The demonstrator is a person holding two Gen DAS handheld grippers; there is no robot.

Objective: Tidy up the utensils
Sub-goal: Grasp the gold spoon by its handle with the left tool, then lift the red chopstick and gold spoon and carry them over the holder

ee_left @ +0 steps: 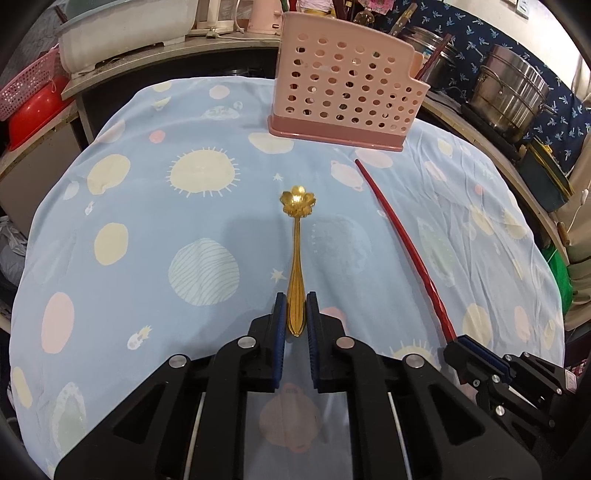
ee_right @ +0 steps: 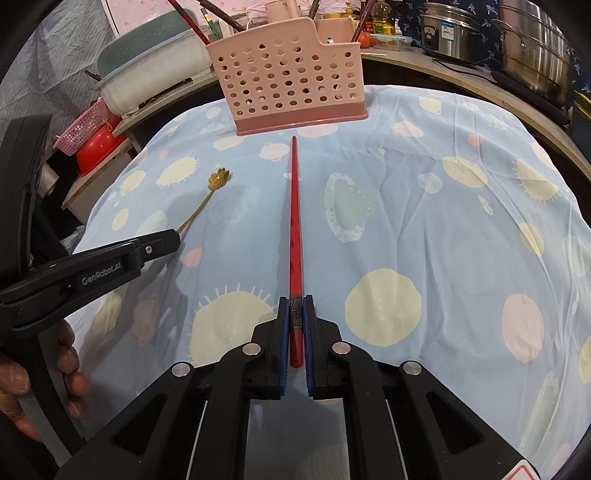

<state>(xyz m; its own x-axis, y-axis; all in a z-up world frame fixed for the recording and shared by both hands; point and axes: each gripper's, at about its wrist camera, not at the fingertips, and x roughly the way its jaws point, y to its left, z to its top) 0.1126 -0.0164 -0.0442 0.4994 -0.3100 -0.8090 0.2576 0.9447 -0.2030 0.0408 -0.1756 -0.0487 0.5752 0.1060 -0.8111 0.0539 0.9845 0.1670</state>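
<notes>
Pinching the gold spoon [ee_left: 295, 258] handle in your left gripper [ee_left: 295, 314] and the red chopstick [ee_right: 295, 229] in your right gripper [ee_right: 296, 314], you have both lying on the tablecloth [ee_left: 129, 295], neither yet in the pink holder [ee_left: 343, 85] at the far edge.

"GenRobot.AI" in pale letters on black side of left gripper [ee_right: 173, 240], seen in right wrist view. Blue label on steel rice cooker [ee_right: 448, 31] at back: print too small to read. Bottles [ee_right: 382, 22] behind pink utensil holder [ee_right: 291, 74] carry labels, illegible. Red-edged sticker [ee_right: 524, 474] at bottom of right gripper body, cut off, nothing legible. Left wrist view: no readable text.
</notes>
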